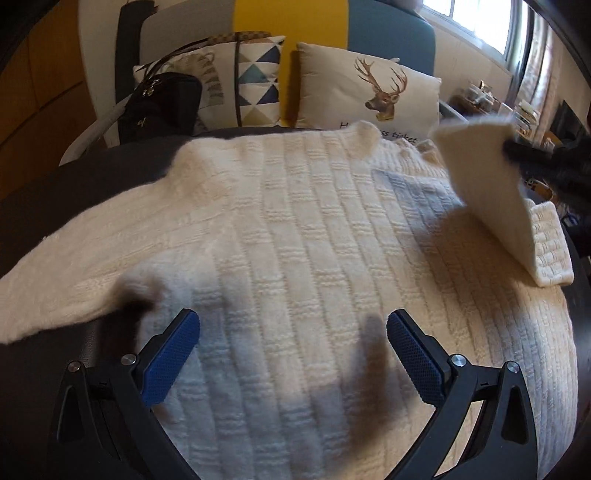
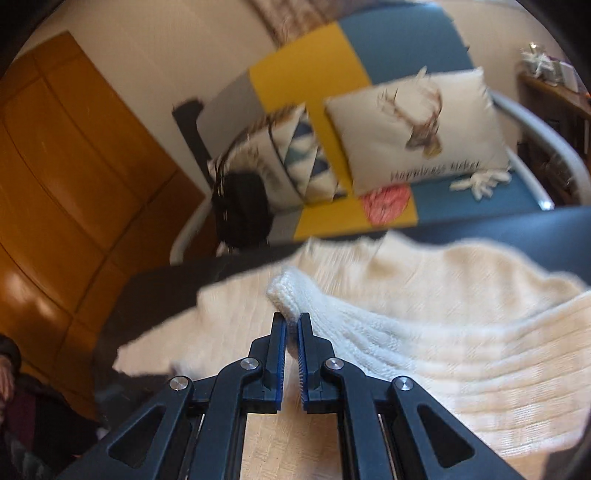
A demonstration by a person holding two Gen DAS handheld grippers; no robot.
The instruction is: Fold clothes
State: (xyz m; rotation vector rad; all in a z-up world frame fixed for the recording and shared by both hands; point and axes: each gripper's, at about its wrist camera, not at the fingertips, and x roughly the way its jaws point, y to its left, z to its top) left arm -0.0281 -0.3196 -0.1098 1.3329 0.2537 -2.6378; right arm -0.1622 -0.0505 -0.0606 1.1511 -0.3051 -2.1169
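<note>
Two hand-held grippers are in view. The right hand-held gripper [image 2: 291,325] is clenched on the ribbed cuff [image 2: 286,299] of a sleeve, its blue pads pinching the knit between them; from the left wrist view that sleeve [image 1: 491,184] stands lifted over the right side of the garment. The left hand-held gripper [image 1: 293,332] is released, its two blue pads [image 1: 173,354] spread wide with nothing between them, hovering above the lower part of the one cream knitted sweater [image 1: 295,229]. The sweater lies spread flat on a dark counter [image 1: 74,192], its other sleeve stretched out to the left. Beyond the counter is a sofa [image 2: 332,70] with grey, yellow and blue panels. On it sit two cushions, one with a stag print [image 1: 373,92] and one with triangle patterns [image 1: 255,85], plus one black handbag [image 1: 159,107] leaning at the left end. A wooden wardrobe [image 2: 62,147] fills the left wall, and a window [image 1: 476,18] brightens the upper right.
</note>
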